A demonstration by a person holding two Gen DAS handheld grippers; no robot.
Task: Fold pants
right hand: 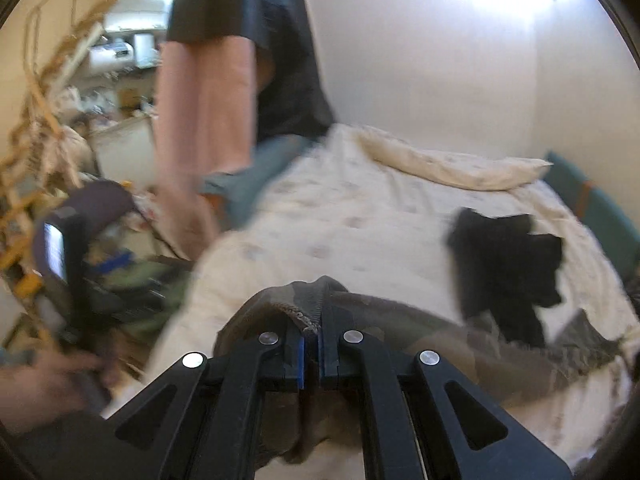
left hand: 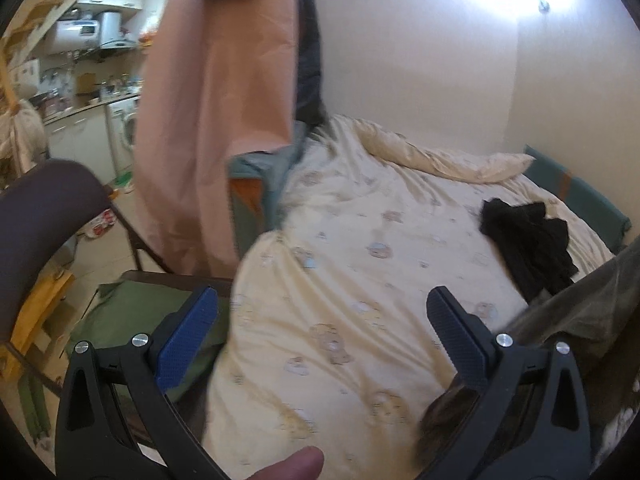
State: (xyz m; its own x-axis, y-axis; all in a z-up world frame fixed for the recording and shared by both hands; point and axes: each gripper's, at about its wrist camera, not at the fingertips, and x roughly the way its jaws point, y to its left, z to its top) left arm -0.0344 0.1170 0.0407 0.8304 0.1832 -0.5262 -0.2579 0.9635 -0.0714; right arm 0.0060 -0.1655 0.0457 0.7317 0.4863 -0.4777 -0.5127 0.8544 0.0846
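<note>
- Pants [right hand: 400,344] lie draped across the near edge of the bed [right hand: 340,216], one end gathered up at the right claw [right hand: 311,332]; the rest trails off to the right over the quilt, partly under a black garment [right hand: 508,264]; my guess is that this end is being raised so the cloth can hang straight before any fold.
- Right claw: pressed together on a bunched edge of the pants, a stitched seam or zip showing just above the blue pads; the hold looks firm, with cloth wrapped over both sides.
- Left claw [left hand: 320,320]: spread wide over the quilt, nothing between its pads [left hand: 188,344]; it holds nothing and touches nothing I can see; a thumb [left hand: 296,464] shows at the bottom edge; olive cloth, probably the same pants [left hand: 580,312], crosses the lower right of its view, near the right pad but apart from it.
- Judging by this, the left claw is kept free to take a second corner of the pants.
- Black garment: apart from both claws, in a heap toward the far right of the bed; it could be dragged along if the pants are pulled from under it.
- Person in pink trousers [left hand: 208,128]: standing at the far left side of the bed, well clear of the work.
- Chair [left hand: 48,216] with a green cushion: beside the bed on the left.
</note>
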